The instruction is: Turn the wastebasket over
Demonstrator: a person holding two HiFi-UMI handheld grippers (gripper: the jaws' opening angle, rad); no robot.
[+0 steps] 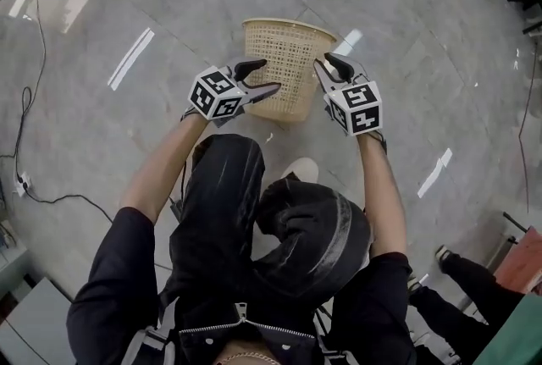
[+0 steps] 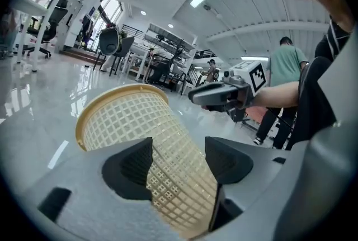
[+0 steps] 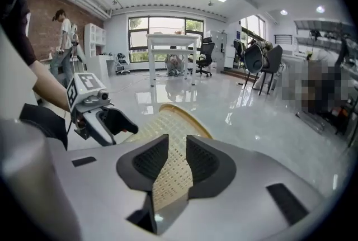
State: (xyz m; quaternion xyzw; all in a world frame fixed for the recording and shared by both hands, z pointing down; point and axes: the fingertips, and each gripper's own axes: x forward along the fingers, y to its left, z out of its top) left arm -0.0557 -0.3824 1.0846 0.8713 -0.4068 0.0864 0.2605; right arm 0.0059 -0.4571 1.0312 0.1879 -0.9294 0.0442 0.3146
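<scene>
A: Head view first. Anything worth flagging?

B: Wastebasket [image 1: 284, 71] down by the floor [image 1: 127, 143], just ahead of the knees, rim leaning away. Cannot tell whether resting on the floor or lifted clear. Probably apt to twist loose and drop if carried from one flank only. Left gripper [image 1: 269, 74] on the near left flank; right gripper [image 1: 327, 63] at the right edge, touching or just beside.

A: Left gripper view?

B: Tapered, slick-looking mesh, so could well slide forward out of the hold once tipped further. Also liable to flex under a hard squeeze. Fingers [image 2: 131, 170] spread wide and closed round the narrow lower body, with the base end deep in the throat.

A: Right gripper view?

B: Might shove the wastebasket sideways against the left hold if pushed in like this. Worth widening before taking the wall. Fingers [image 3: 148, 164] close together, only a narrow gap. Mesh seen through that gap, a little farther off; nothing visibly pinched. Reads as empty, short of any hold.
</scene>
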